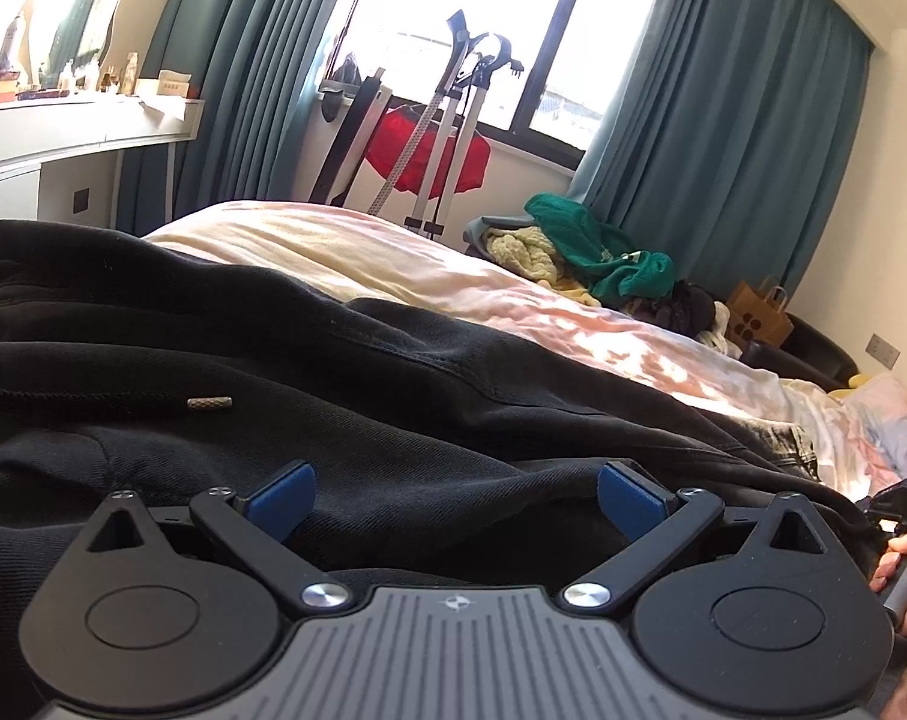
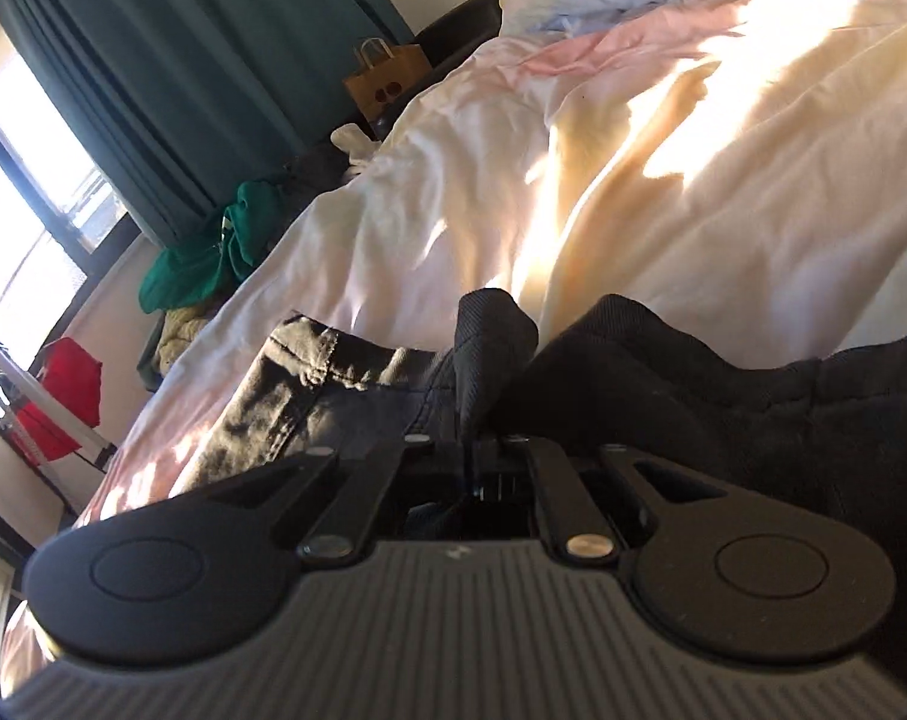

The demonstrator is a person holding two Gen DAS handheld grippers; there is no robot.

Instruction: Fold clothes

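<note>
My right gripper [image 2: 480, 420] pinches the black garment [image 2: 663, 384]; left gripper [image 1: 453, 495] gapes empty. A thin pinch could slip mid-fold.

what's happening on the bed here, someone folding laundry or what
A person is folding a black garment spread on the bed, with a hand-held tool in each hand. The right tool is shut on a pinched-up fold of the black fabric. The left tool is open, its blue pads apart just above the cloth, gripping nothing. A pile of other clothes, with a green garment on top, sits beyond the bed by the curtain.
</note>
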